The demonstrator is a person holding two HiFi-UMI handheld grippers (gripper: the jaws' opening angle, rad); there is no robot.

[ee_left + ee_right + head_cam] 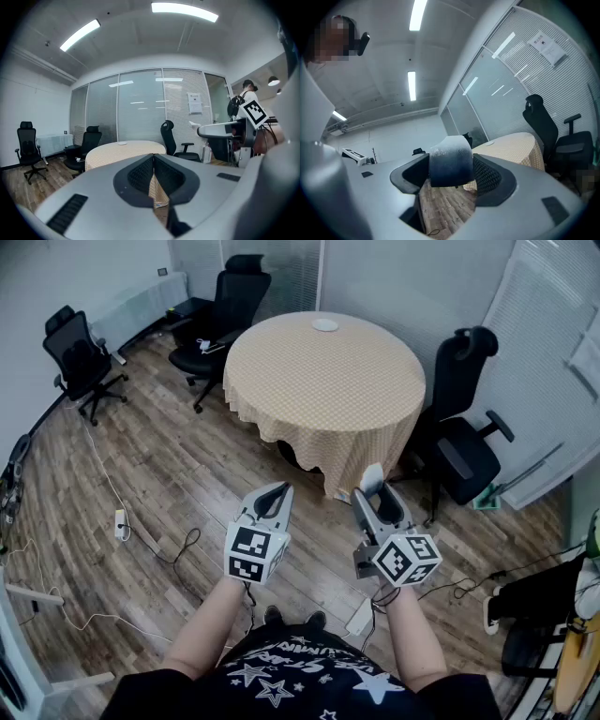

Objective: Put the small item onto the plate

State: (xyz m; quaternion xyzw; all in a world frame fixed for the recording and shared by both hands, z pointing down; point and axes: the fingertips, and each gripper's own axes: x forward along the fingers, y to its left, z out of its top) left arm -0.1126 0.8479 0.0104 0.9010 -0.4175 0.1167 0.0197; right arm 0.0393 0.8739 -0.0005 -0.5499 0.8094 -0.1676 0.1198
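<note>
A small whitish block [450,166] sits between the jaws of my right gripper [451,174], which is shut on it and holds it in the air. In the head view the block [372,478] shows at the tip of the right gripper [377,495]. My left gripper [277,493] hangs beside it, shut with nothing in it; its jaws meet at the tips [153,161]. Both are held over the floor, short of the round table with a checked cloth [323,381]. A small white plate [324,324] lies near the table's far edge. The plate [122,143] is also small in the left gripper view.
Black office chairs stand at the left [82,357], behind the table [225,306] and at its right [464,427]. Cables and a power strip [120,523] lie on the wooden floor. Glass partitions and blinds close the room behind the table.
</note>
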